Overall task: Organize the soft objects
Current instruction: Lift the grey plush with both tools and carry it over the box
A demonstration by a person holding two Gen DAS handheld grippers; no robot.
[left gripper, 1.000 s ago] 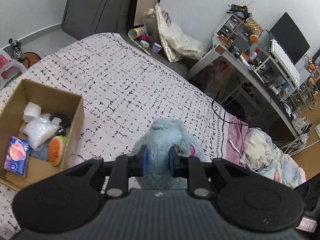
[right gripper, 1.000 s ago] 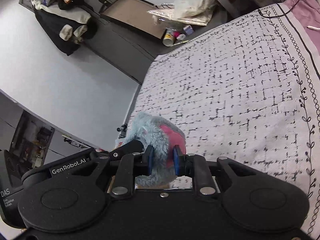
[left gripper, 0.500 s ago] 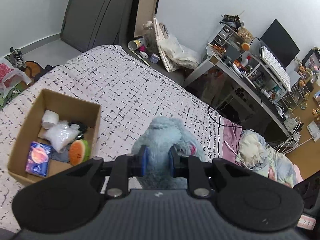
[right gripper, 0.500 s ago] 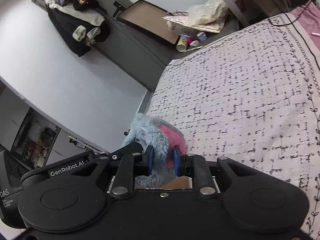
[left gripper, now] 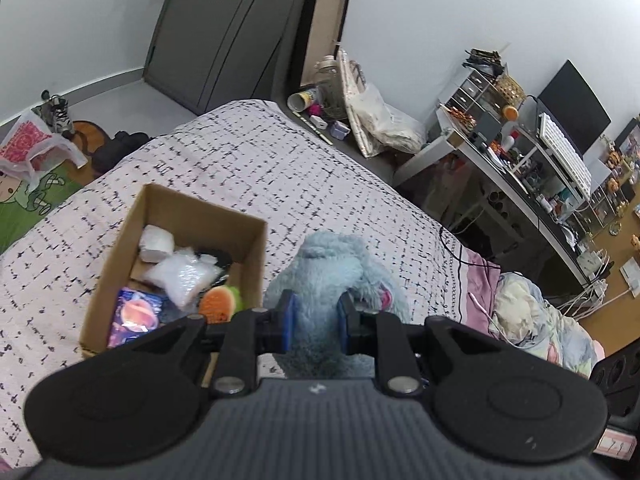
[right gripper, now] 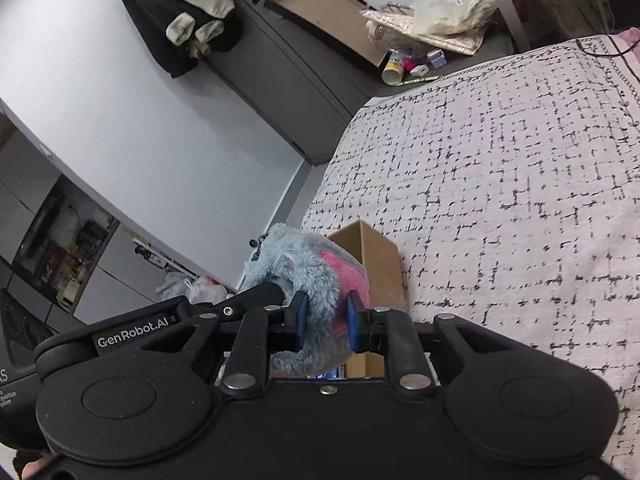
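**A:** Both grippers are on the blue plush toy [left gripper: 326, 268] right now. The left gripper [left gripper: 314, 322] has its blue pads pressed into the fur from either side, and the right gripper [right gripper: 324, 316] is clamped on the toy's grey-blue and pink part [right gripper: 316, 276].

**B:** And the toy is up in the air, held between the two of them, just beside the cardboard box [left gripper: 256, 256]. From the left wrist view it hangs at the box's right wall.

**A:** Room to move? The bed [left gripper: 248, 160] is wide open beyond the box, a big patterned cover with nothing on it out to the far edge. On the right the cover ends in a black-line border, with a pink sheet [left gripper: 482, 276] and a crumpled quilt [left gripper: 532, 312] past it.

**B:** The box sits near the bed's left edge. Beyond that edge there is floor, a green mat [left gripper: 24, 208] and a plastic bag [left gripper: 28, 148].

**A:** What is in the box?

**B:** A white roll [left gripper: 158, 242] at the back, a clear bag of white stuff [left gripper: 182, 278] in the middle, a watermelon-slice toy [left gripper: 220, 302] against the right wall, and a purple packet [left gripper: 134, 314] at the front. Something dark lies behind the bag; I cannot tell what.

**A:** From the right wrist view only one corner of the box [right gripper: 374, 256] shows past the toy.
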